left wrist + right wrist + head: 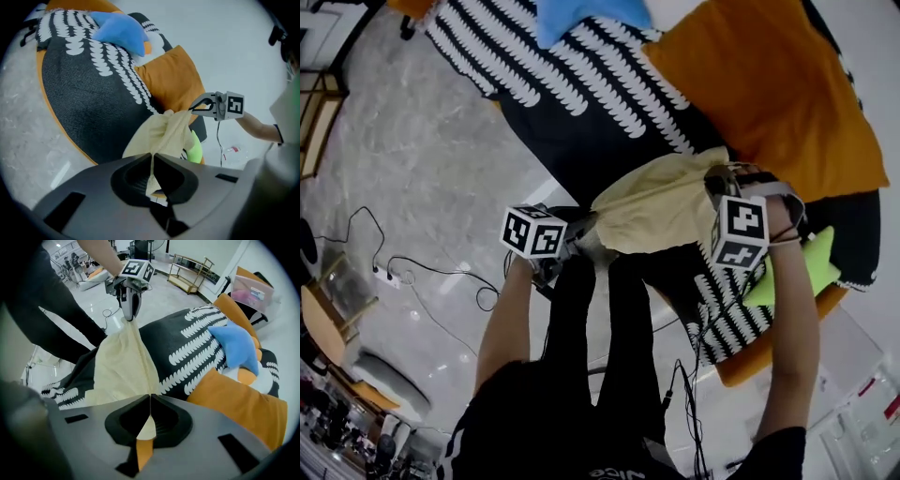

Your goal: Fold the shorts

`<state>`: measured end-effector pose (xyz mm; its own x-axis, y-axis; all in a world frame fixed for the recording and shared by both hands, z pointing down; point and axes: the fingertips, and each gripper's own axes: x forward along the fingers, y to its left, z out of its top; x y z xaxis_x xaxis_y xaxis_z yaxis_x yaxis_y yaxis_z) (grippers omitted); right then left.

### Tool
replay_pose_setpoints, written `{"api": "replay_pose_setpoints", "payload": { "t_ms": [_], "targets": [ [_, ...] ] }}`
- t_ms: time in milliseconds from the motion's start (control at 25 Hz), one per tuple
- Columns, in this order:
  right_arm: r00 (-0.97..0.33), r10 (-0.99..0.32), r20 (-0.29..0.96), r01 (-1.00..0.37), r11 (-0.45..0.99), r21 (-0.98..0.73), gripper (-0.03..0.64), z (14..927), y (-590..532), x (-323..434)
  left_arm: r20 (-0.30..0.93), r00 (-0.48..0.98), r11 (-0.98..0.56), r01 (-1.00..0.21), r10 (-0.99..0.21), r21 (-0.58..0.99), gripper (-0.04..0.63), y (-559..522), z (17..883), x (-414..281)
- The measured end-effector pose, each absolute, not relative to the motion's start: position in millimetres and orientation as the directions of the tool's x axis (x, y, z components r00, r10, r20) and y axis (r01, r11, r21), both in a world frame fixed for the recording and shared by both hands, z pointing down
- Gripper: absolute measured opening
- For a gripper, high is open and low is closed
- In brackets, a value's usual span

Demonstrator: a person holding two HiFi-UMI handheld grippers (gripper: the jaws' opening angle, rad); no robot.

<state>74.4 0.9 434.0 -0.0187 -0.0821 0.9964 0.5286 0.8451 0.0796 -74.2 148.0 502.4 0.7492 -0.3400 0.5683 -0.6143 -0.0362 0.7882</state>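
The pale yellow shorts [652,202] hang stretched between my two grippers above a black-and-white patterned cover [581,103]. My left gripper [581,236] is shut on the left corner of the shorts [164,136], and cloth runs up out of its closed jaws [152,158]. Over at the right, my right gripper [714,180] is shut on the other corner, pointing down. In the right gripper view the shorts [122,366] spread from its closed jaws [150,397] to the left gripper [129,315]. From the left gripper view, the right gripper [193,108] pinches the far bunched end.
An orange cushion [769,84] lies right of the patterned cover and a blue pillow [581,17] at its far end. A bright green item [811,267] sits by my right forearm. Cables [422,272] trail over the pale floor at left. The person's black-clad legs [600,347] stand below the shorts.
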Motion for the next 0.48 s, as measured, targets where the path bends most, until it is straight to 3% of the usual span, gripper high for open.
{"api": "replay_pose_setpoints", "payload": {
  "t_ms": [200, 480],
  "targets": [
    [-0.019, -0.105, 0.994, 0.576, 0.812, 0.097, 0.037, 507.4, -38.9, 51.7, 0.653, 0.647, 0.176, -0.644, -0.393, 0.744, 0.022, 132.4, 557.8, -86.0],
    [-0.052, -0.224, 0.973, 0.536, 0.816, 0.216, 0.211, 550.3, -68.2, 24.3, 0.82, 0.344, 0.362, -0.77, -0.457, 0.525, 0.166, 142.0, 584.0, -110.4]
  ]
}}
